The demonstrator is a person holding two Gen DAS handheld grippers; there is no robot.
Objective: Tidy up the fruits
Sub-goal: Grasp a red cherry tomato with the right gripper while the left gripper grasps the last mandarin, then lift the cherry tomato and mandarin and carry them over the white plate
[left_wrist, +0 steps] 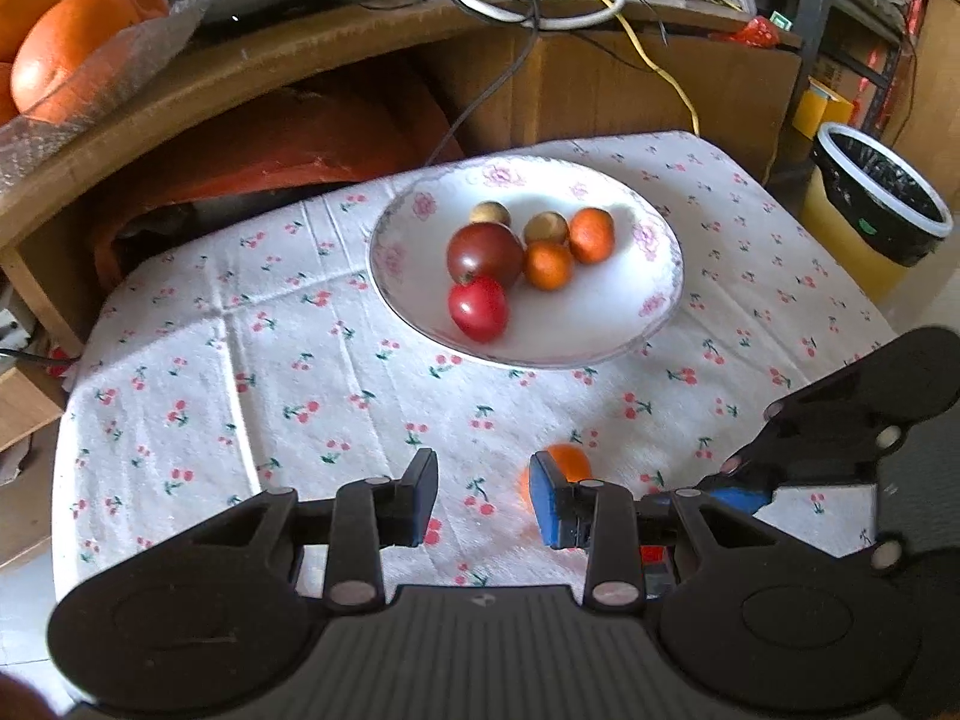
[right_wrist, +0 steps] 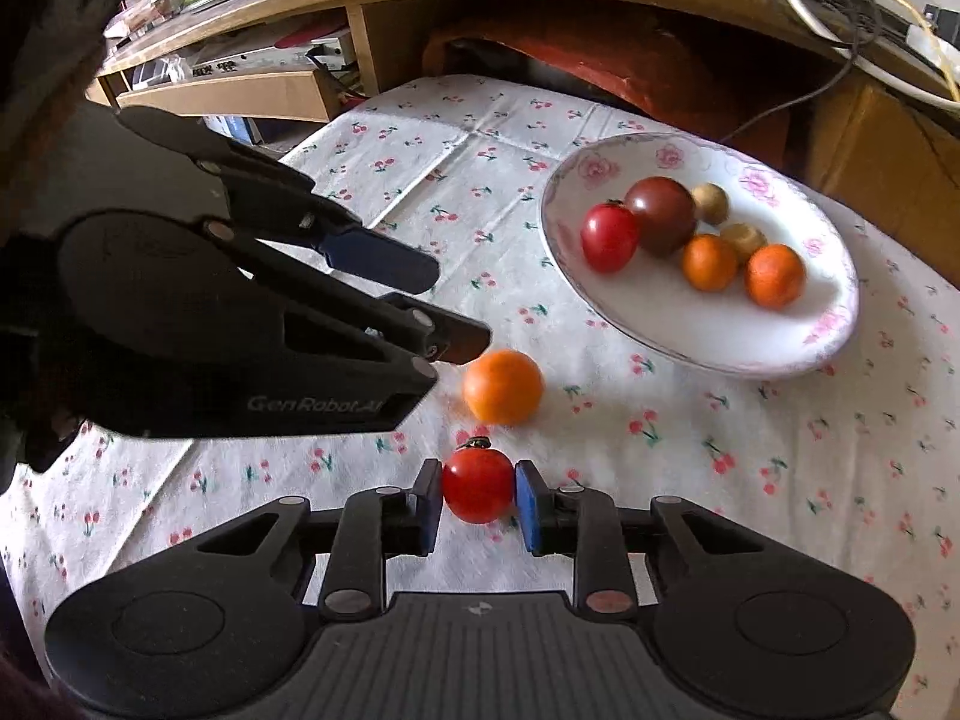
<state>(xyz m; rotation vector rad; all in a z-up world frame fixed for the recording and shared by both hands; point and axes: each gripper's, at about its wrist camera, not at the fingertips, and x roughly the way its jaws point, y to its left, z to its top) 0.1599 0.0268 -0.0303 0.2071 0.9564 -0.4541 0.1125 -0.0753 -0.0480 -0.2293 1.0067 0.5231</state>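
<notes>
A: Right gripper (right_wrist: pixel 478 501) — closed on anything?

B: Closed around a small red tomato (right_wrist: pixel 478 486), blue pads (right_wrist: pixel 527 504) touching both sides, stem up. Low over the cherry-print tablecloth (right_wrist: pixel 780 450); hard to tell whether lifted or resting on it. Gripped across the widest part, probably so the round skin does not squirt out.

A: And the left gripper (left_wrist: pixel 483 495)?

B: Wide open, holding nothing. Hovering just beside a small orange fruit (right_wrist: pixel 503 387), looks like a mandarin. From the left wrist view, that fruit (left_wrist: pixel 567 462) sits behind the right-hand finger, not between the pair. From the right wrist view, one fingertip nearly touching its side. Not yet lined up for a pinch.

A: Where should both go?

B: Likely into the floral plate (left_wrist: pixel 654 324), further back on the cloth, well apart from both loose fruits. Already holding a dark tomato (left_wrist: pixel 485 253), a red tomato (left_wrist: pixel 478 307), two small oranges (left_wrist: pixel 547 265) and two brownish round fruits (left_wrist: pixel 546 227), clustered at the centre.

A: Room left?

B: Plenty, on the bare near side of the plate. Sloped rim, so anything set there probably rolls inward toward the pile.

A: Risk?

B: Nudging the mandarin away while closing, judging by the off-centre approach.
</notes>
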